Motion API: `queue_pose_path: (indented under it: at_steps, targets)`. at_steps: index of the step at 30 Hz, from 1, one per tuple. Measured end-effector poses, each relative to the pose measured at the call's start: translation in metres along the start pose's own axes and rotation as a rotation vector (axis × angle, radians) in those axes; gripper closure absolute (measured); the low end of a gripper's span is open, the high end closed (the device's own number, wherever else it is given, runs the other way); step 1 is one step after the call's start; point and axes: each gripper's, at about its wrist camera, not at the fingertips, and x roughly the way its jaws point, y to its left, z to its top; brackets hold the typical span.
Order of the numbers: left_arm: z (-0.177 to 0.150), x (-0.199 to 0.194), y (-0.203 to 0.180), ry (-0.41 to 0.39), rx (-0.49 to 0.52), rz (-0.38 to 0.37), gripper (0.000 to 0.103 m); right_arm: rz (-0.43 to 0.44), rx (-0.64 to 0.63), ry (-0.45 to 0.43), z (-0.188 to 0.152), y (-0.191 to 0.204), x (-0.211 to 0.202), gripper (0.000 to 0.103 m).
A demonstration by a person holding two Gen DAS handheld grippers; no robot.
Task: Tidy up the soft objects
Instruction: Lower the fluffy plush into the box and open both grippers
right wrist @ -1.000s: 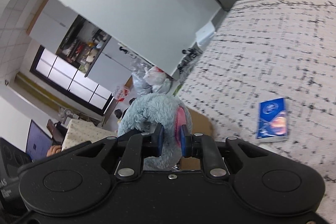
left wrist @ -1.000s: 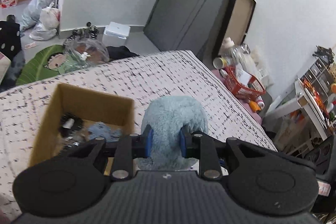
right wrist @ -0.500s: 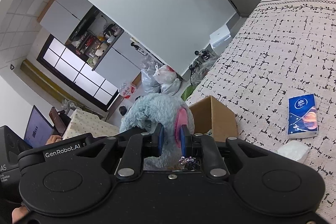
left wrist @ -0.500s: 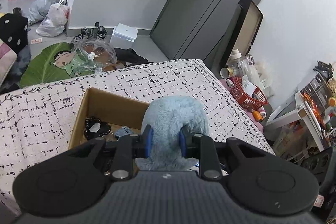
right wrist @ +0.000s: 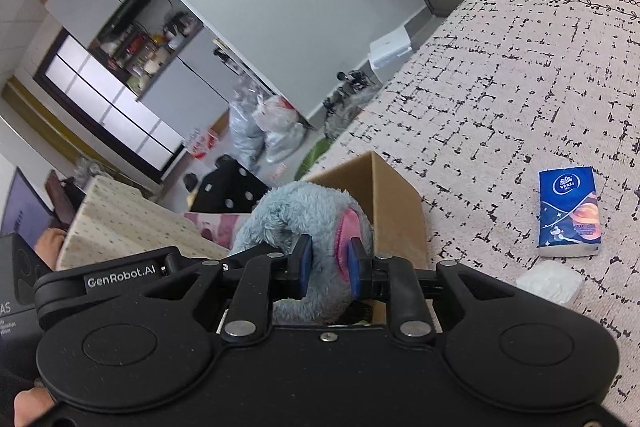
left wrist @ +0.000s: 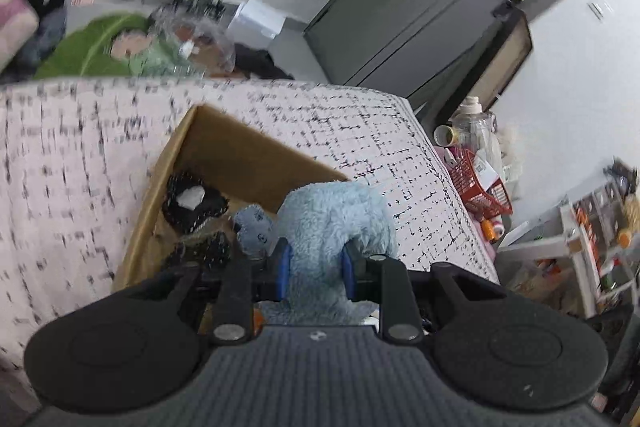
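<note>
My left gripper [left wrist: 315, 269] is shut on a light blue plush toy [left wrist: 332, 215] and holds it over the near right corner of an open cardboard box [left wrist: 224, 143] on the patterned bed. The box holds black lacy items [left wrist: 192, 203] and a small blue soft thing [left wrist: 252, 227]. My right gripper [right wrist: 326, 267] is shut on the same plush toy [right wrist: 296, 215], at a grey part with a pink ear, above the box [right wrist: 396, 203].
A blue tissue pack [right wrist: 569, 213] and a white wad [right wrist: 550, 283] lie on the bed cover [right wrist: 500, 75] right of the box. A red basket [left wrist: 484, 187], bottles and shelves stand past the bed's right edge. Bags and a green mat [left wrist: 96, 47] lie on the floor.
Both grippers have carried the plush toy lower and closer over the box. The box now fills more of the left wrist view.
</note>
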Motion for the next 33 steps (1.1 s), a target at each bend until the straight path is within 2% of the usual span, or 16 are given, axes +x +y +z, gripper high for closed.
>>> queue_pose_path:
  at_steps: [2, 4, 9, 12, 14, 17, 23, 30, 33]
  targets:
    - [0.002, 0.006, 0.011, 0.014, -0.051, -0.012, 0.078, -0.014, -0.006, 0.012, 0.000, 0.001, 0.005, 0.078]
    - [0.001, 0.012, 0.017, 0.016, -0.068, -0.004, 0.078, -0.013, -0.011, 0.024, 0.001, 0.002, 0.009, 0.064]
    - [-0.001, 0.032, 0.026, 0.070, -0.110, 0.007, 0.074, -0.030, -0.041, 0.023, 0.004, 0.006, 0.010, 0.061]
    - [-0.001, 0.039, 0.022, 0.108, -0.073, 0.041, 0.068, -0.054, -0.020, 0.037, 0.006, 0.002, 0.008, 0.060]
    - [0.000, 0.037, 0.022, 0.095, -0.074, 0.049, 0.055, -0.073, -0.001, 0.049, 0.008, -0.003, 0.007, 0.060]
    - [0.002, 0.030, 0.015, 0.061, -0.041, 0.070, 0.044, -0.080, 0.044, 0.064, 0.010, -0.011, 0.004, 0.061]
    - [0.002, 0.016, -0.001, 0.020, 0.011, 0.106, 0.040, -0.075, 0.105, 0.065, 0.017, -0.021, -0.013, 0.059]
    - [-0.001, 0.004, -0.031, -0.002, 0.084, 0.118, 0.039, -0.109, 0.180, 0.053, 0.029, -0.045, -0.039, 0.041]
    - [-0.006, 0.001, -0.046, -0.014, 0.112, 0.118, 0.038, -0.119, 0.215, 0.036, 0.033, -0.057, -0.052, 0.037]
